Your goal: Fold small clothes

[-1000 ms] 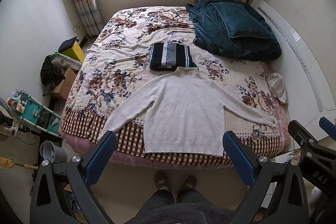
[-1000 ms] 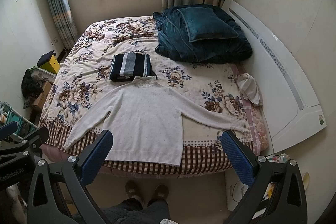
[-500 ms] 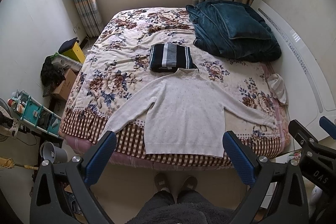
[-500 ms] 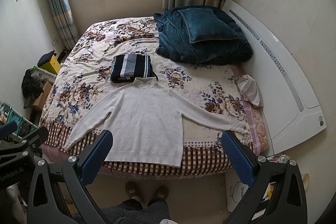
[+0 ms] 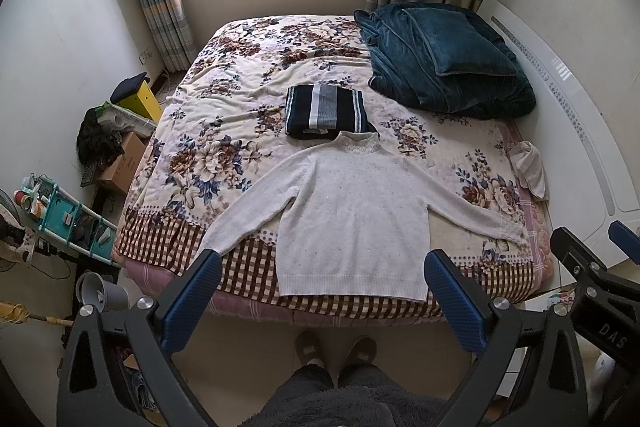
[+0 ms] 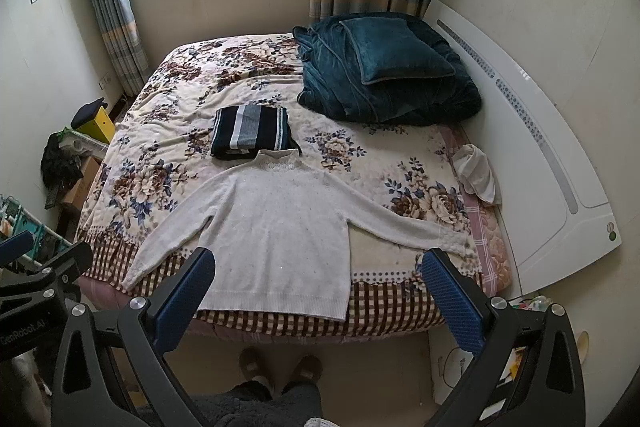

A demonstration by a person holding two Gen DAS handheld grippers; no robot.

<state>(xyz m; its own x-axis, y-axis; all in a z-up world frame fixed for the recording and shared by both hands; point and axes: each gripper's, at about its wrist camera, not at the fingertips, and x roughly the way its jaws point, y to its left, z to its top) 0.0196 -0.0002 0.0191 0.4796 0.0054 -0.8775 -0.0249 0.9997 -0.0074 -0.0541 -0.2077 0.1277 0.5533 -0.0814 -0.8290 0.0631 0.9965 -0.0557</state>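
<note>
A white long-sleeved sweater (image 5: 352, 219) (image 6: 280, 223) lies flat on the near end of the bed, both sleeves spread out and its hem at the bed's foot edge. Just beyond its collar sits a folded dark striped garment (image 5: 326, 111) (image 6: 251, 133). My left gripper (image 5: 320, 263) hangs open above the floor in front of the bed, holding nothing. My right gripper (image 6: 316, 261) is likewise open and empty, well short of the sweater. Each gripper's body shows at the edge of the other's view.
The floral bedspread (image 5: 224, 155) covers the bed, with a teal blanket and pillow (image 5: 444, 67) at its far right. A white cloth (image 5: 530, 169) lies by the white headboard (image 6: 552, 163). Boxes and a teal rack (image 5: 64, 219) crowd the floor at left. A person's slippered feet (image 5: 336, 349) stand below.
Both views have shifted very slightly, with the bed sitting a little lower in frame. The sweater and the folded garment have not moved.
</note>
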